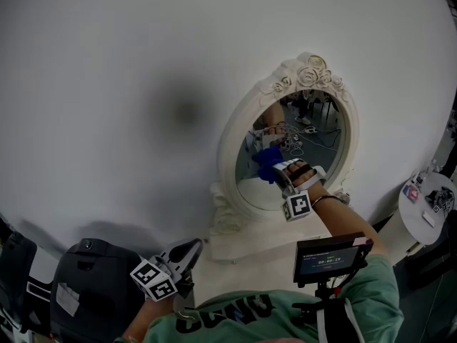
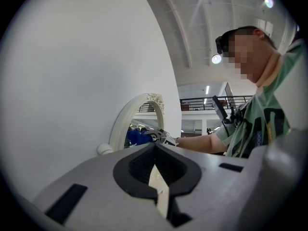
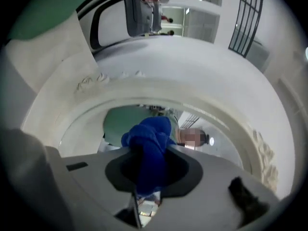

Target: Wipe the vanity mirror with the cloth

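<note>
An oval vanity mirror (image 1: 246,127) in an ornate white frame stands against the white wall; its frame (image 3: 144,88) fills the right gripper view. My right gripper (image 1: 280,168) is shut on a bunched blue cloth (image 1: 268,161), which presses against the lower left of the glass. The blue cloth (image 3: 150,150) sticks out between the closed jaws toward the mirror. My left gripper (image 1: 191,250) hangs low at the front left, away from the mirror, jaws closed with nothing between them. In the left gripper view the mirror (image 2: 139,117) and the cloth (image 2: 137,137) show at a distance.
The mirror stands on a white shelf (image 1: 250,243). A dark bag (image 1: 93,284) lies at the lower left. A small round white table (image 1: 421,216) with small items stands at the right. A small screen (image 1: 328,259) is mounted at my chest.
</note>
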Demonstrator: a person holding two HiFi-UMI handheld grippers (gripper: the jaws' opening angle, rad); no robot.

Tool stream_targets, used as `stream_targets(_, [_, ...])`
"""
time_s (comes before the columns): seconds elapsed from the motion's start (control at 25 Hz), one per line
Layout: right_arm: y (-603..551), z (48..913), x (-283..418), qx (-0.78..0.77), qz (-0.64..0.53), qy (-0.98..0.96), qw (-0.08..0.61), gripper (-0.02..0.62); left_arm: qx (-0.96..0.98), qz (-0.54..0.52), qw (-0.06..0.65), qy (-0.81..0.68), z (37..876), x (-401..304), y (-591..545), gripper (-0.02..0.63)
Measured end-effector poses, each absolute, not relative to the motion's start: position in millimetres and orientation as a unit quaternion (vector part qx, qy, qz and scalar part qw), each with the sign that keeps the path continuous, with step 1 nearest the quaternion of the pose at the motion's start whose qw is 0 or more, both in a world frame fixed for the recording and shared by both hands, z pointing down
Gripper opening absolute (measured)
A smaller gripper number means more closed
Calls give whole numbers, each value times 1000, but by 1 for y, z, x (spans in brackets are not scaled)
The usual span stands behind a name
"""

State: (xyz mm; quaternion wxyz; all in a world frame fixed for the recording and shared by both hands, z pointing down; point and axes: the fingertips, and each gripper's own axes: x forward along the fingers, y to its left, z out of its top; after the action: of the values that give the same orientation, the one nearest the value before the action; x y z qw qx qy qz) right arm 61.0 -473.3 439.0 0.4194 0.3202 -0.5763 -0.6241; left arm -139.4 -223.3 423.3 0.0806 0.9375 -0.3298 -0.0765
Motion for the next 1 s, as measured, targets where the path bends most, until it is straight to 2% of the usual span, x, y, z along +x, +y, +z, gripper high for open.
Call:
stream_targets(0.24, [-453, 448, -40, 259, -671, -593, 363, 74, 933, -80, 77, -343, 422, -153, -219, 6])
stream_targets(0.56, [-469, 456, -40, 255, -674, -595, 357, 73, 931, -78, 75, -349, 424, -158, -219, 6])
stream_targets(0.72, [-474, 456, -10, 267, -668, -591, 365, 72, 931, -77, 79, -347, 423, -154, -221, 6])
stream_targets(1.0, [-494, 460, 108, 315, -627, -566, 434, 73, 933, -73, 80, -342, 426, -149, -225, 6])
